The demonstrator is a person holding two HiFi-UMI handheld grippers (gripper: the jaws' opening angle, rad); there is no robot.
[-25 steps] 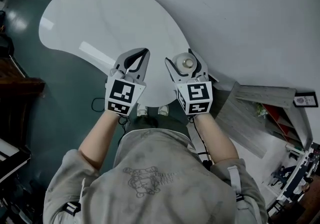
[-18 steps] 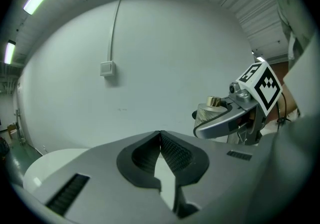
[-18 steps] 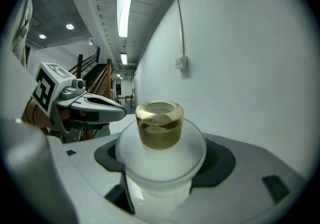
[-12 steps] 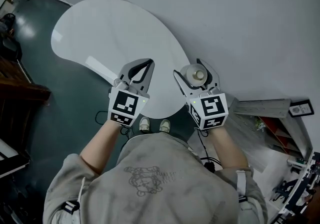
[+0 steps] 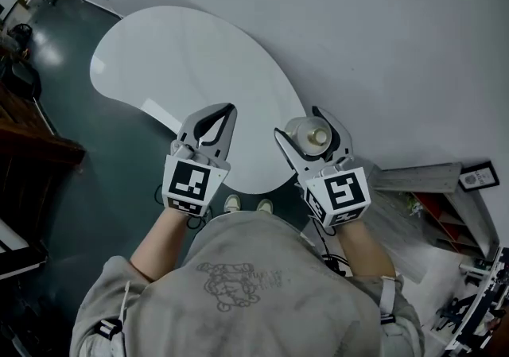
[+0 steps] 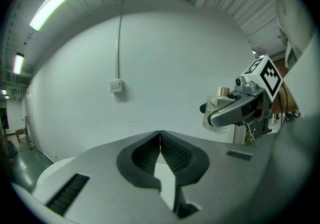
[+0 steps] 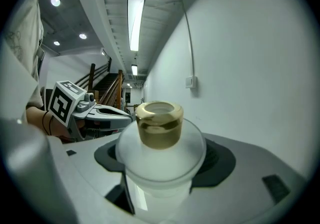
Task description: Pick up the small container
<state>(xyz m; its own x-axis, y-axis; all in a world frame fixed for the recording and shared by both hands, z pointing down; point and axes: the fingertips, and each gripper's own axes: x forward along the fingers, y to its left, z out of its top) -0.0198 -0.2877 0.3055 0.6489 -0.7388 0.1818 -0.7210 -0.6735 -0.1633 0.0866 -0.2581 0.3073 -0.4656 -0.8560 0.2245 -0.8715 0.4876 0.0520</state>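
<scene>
The small container [image 7: 160,155] is a frosted white jar with a gold cap, held upright between the jaws of my right gripper [image 5: 312,137]. In the head view the small container [image 5: 308,133] hangs in the air past the right end of the white table [image 5: 175,53]. From the left gripper view, the small container [image 6: 220,106] shows at right, clamped in the right gripper [image 6: 235,111]. My left gripper [image 5: 211,126] hovers over the table's near edge; its jaws meet with nothing between them. The left gripper [image 7: 100,113] also shows at left in the right gripper view.
The table is a curved white top standing against a pale wall [image 5: 382,37] on a dark green floor [image 5: 95,164]. A wooden stair rail [image 5: 40,149] lies at left. A grey ledge and red shelving [image 5: 445,188] stand at lower right. A wall switch [image 6: 116,86] sits on the wall.
Both grippers have shifted slightly within the head view as the view moved; the right gripper stays shut on the container and the left stays shut and empty.
</scene>
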